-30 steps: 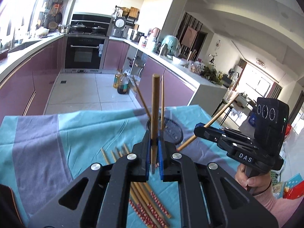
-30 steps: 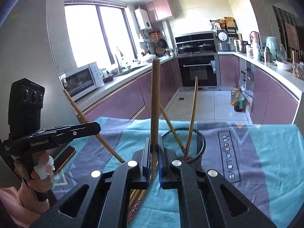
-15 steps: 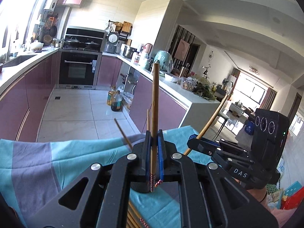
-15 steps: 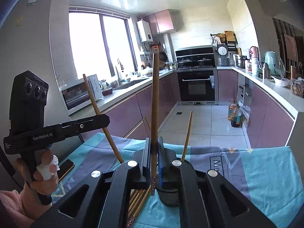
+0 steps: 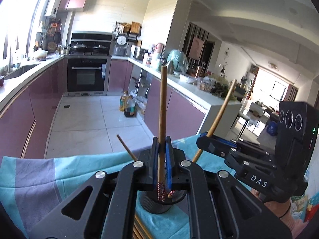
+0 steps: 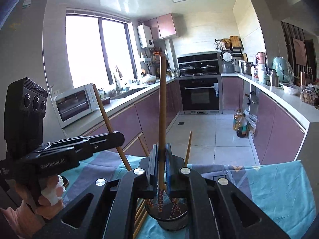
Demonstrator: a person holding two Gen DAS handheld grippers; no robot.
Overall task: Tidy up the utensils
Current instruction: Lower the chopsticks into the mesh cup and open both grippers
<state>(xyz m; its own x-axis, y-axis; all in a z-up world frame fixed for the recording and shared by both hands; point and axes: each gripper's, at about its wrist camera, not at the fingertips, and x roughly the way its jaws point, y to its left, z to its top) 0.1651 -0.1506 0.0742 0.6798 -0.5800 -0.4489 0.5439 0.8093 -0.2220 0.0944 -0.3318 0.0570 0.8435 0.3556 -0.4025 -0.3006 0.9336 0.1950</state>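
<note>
Long brown wooden chopstick [image 5: 161, 119] stands near upright, clamped in the left claw [image 5: 161, 167]; its red-patterned tip hangs just above the round black mesh holder [image 5: 159, 205] on the teal bench cloth [image 5: 79, 165]. Right claw [image 6: 161, 171] grips a second chopstick [image 6: 162, 109] likewise, over the same holder [image 6: 171, 222]. Both need straight drops.

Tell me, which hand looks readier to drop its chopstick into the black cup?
Right, narrowly. The right gripper is shut on a chopstick whose patterned tip sits inside the cup; the left gripper seems to hold its tip just at the rim.
</note>
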